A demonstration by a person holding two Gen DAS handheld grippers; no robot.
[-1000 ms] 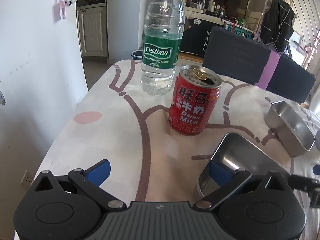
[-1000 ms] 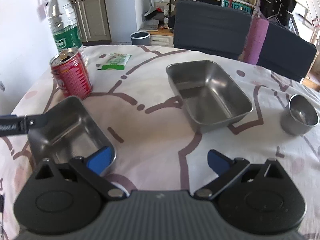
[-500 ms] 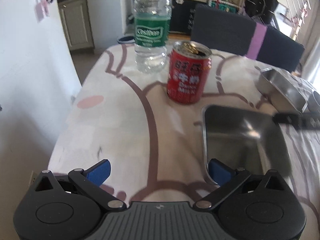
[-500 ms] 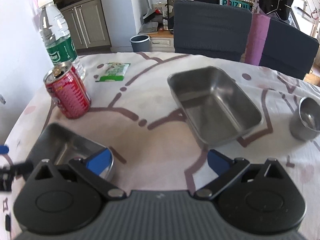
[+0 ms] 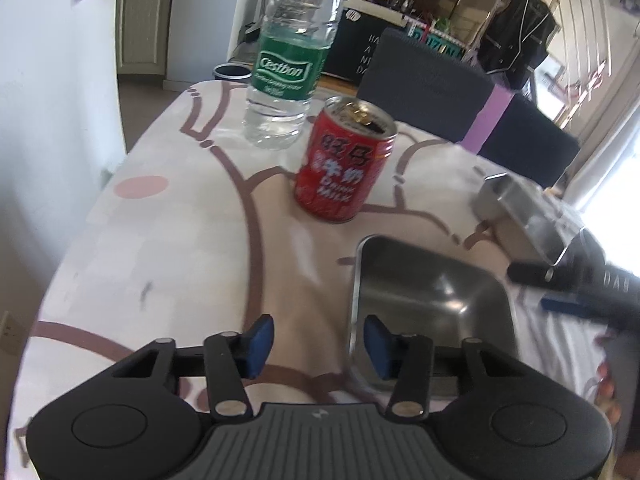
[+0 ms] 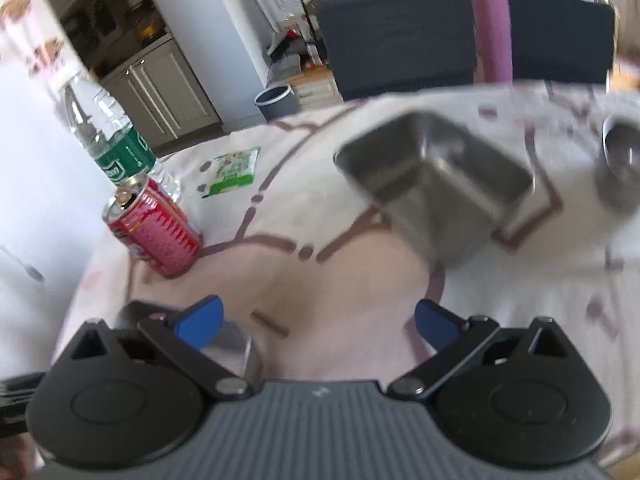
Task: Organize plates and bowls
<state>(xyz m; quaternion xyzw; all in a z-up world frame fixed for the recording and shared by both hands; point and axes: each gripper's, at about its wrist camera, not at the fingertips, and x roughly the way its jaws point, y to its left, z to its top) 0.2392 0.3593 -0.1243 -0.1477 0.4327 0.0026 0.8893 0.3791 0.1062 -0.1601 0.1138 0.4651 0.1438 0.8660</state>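
Small steel tray point(image 5: 432, 308) sits on the table near its front-left edge, its left wall running fwd-back right between the left gripper point(image 5: 318, 344) fingers: right pad inside the tray, left pad outside on the tablecloth point(image 5: 180, 240). Jaws are closing on that wall; pads aren't pressing it yet as far as the left wrist view shows. Left hand is clearly nearer; the right gripper point(image 6: 318, 322) hangs wide apart w/ nothing between, the tray corner just under its left finger. Bigger steel tray point(image 6: 436, 188) lies further back-right, likely the nesting target, w/ a small steel bowl point(image 6: 620, 168) beyond it. Red milk can point(image 5: 344, 164) and water bottle point(image 5: 290, 60) stand behind the small tray, close enough to clip on a lift.
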